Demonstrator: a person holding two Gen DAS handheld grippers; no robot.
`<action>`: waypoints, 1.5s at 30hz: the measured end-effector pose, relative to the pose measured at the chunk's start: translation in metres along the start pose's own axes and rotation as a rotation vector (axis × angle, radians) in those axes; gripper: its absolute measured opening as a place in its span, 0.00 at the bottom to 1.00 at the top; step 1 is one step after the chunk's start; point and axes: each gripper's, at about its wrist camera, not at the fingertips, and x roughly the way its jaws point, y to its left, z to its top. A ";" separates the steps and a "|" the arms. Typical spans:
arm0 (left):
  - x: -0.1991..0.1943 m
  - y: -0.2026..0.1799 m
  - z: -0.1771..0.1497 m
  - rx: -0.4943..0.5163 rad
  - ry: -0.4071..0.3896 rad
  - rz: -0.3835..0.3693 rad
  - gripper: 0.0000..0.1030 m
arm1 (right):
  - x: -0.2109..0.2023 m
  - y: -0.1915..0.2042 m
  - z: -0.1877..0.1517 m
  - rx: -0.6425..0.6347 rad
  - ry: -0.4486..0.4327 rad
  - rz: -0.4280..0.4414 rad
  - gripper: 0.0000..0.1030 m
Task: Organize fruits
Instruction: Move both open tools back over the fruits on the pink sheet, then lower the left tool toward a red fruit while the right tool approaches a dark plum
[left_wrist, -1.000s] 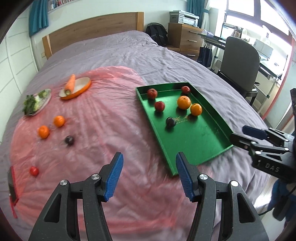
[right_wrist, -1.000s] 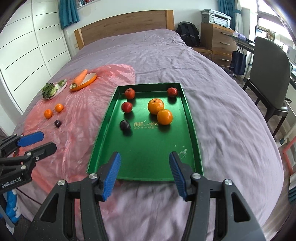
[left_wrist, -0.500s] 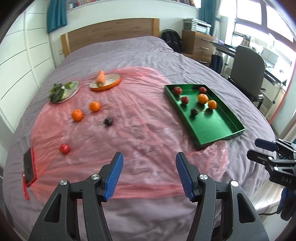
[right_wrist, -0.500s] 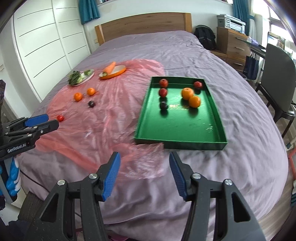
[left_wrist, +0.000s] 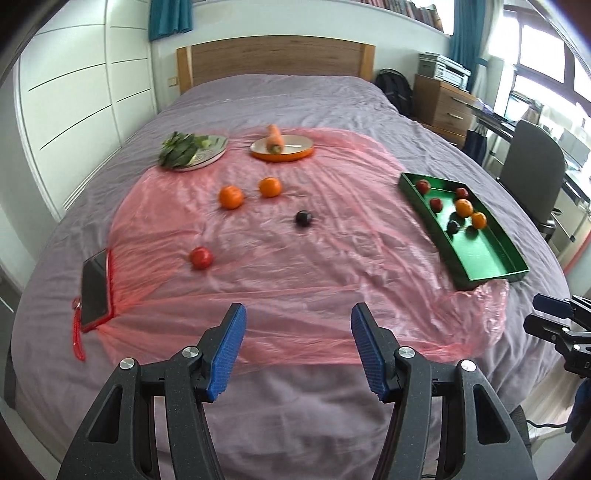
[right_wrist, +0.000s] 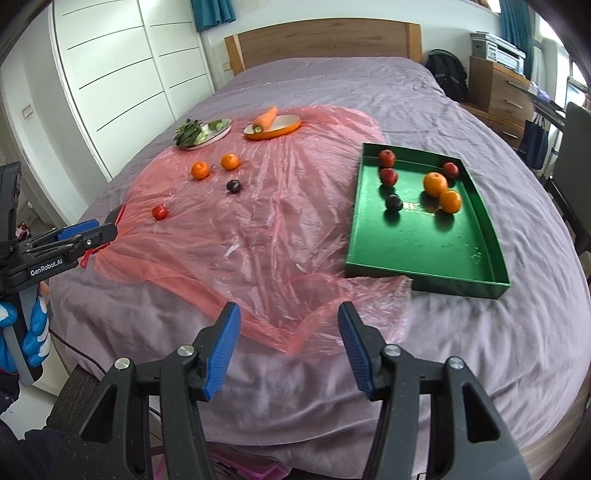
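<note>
- Left wrist view: purple bed (left_wrist: 295, 96) under a loose pink plastic sheet (left_wrist: 332, 266); left gripper (left_wrist: 297, 343) open, empty. Red fruit (left_wrist: 201, 257) lies near-left; it may roll on the slick film.
- Right wrist view: right gripper (right_wrist: 288, 341) wide, empty. Green tray (right_wrist: 424, 251) sits right; fruit dropped in may bounce out.

Bed (left_wrist: 280, 99) covered in purple sheet, wooden headboard (left_wrist: 275, 61) set against white wall, white wardrobe (left_wrist: 77, 92) at left, wooden dresser (left_wrist: 445, 107), grey chair (left_wrist: 532, 162), daylight admitted through window (left_wrist: 543, 55)

"GenRobot.AI" on left tongs (right_wrist: 88, 236)
</note>
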 end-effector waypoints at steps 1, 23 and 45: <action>0.001 0.003 -0.001 -0.006 0.001 0.004 0.52 | 0.002 0.002 0.001 -0.005 0.003 0.003 0.86; 0.089 0.118 -0.010 -0.245 0.103 0.129 0.52 | 0.118 0.050 0.050 -0.143 0.129 0.100 0.86; 0.185 0.150 0.036 -0.313 0.139 0.081 0.47 | 0.251 0.082 0.158 -0.215 0.123 0.141 0.56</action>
